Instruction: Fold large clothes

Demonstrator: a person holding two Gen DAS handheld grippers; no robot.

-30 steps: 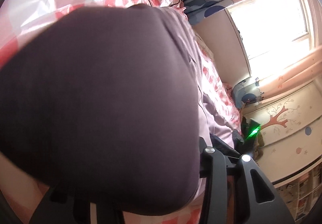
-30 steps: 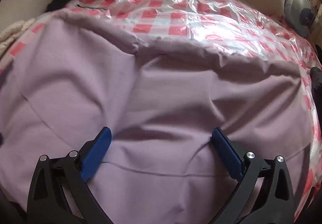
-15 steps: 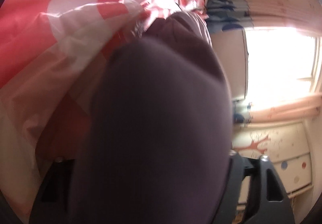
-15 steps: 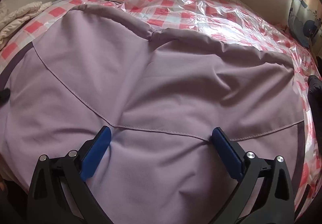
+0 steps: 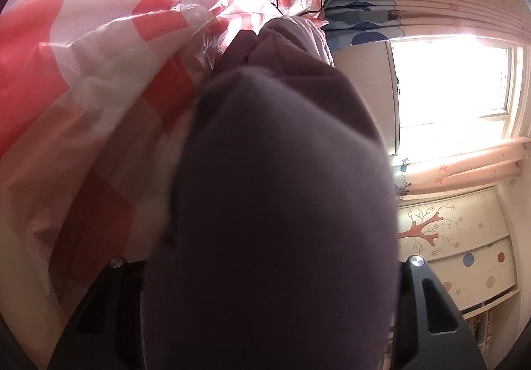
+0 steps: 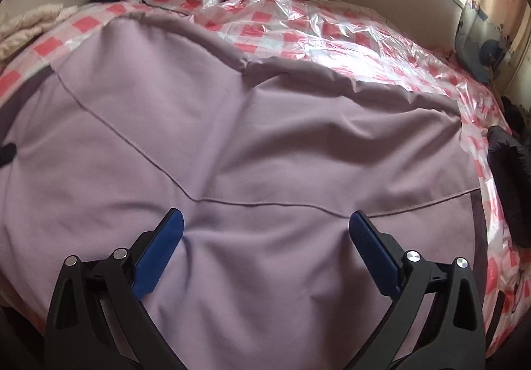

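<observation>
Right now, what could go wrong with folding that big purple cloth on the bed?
1. The left gripper has a bunch of cloth between its closing jaws; the cloth hides its fingers, so the grip could be poor or catch extra layers.
2. The plastic sheet under the cloth looks slippery and loose, so it might lift or slide along.
3. The right gripper is open over the cloth, holding nothing, so that side may sag or wrinkle.

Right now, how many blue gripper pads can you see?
2, both in the right wrist view: one blue rubber pad lower left, one lower right, over the lilac cloth garment. The other gripper's pads are hidden.
</observation>
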